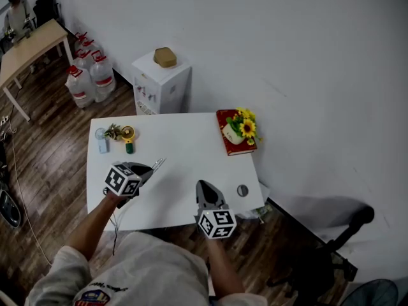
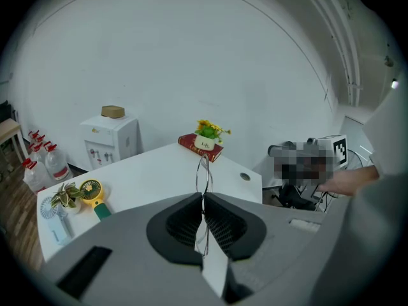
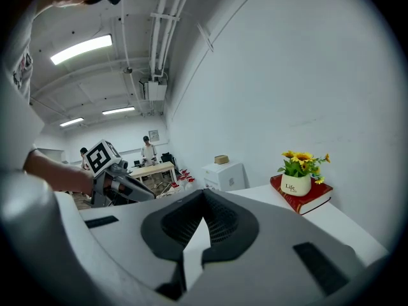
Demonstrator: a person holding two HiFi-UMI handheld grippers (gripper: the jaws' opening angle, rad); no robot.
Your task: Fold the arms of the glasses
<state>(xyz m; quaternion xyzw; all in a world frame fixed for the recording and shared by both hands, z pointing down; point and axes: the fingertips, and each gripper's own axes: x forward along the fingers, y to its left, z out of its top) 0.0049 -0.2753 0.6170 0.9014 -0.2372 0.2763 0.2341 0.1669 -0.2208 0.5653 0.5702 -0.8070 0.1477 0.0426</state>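
The glasses (image 2: 204, 171) are thin wire-framed ones, seen edge-on and sticking out ahead of my left gripper (image 2: 203, 196), whose jaws are shut on them. In the head view the glasses (image 1: 157, 164) show as a pale sliver past the left gripper (image 1: 148, 169), held over the left part of the white table (image 1: 185, 139). My right gripper (image 1: 203, 185) hovers over the table's front edge, shut with nothing between its jaws. In the right gripper view the shut right gripper (image 3: 204, 193) points along the table, and the left gripper (image 3: 111, 178) shows at the left.
A red book (image 1: 224, 139) bearing a sunflower pot (image 1: 242, 127) lies at the table's far right corner. A small yellow fan (image 1: 128, 133) and a little plant (image 1: 113, 131) sit at the far left. A round hole (image 1: 242, 190) is near the right edge. A water dispenser (image 1: 159, 81) stands behind.
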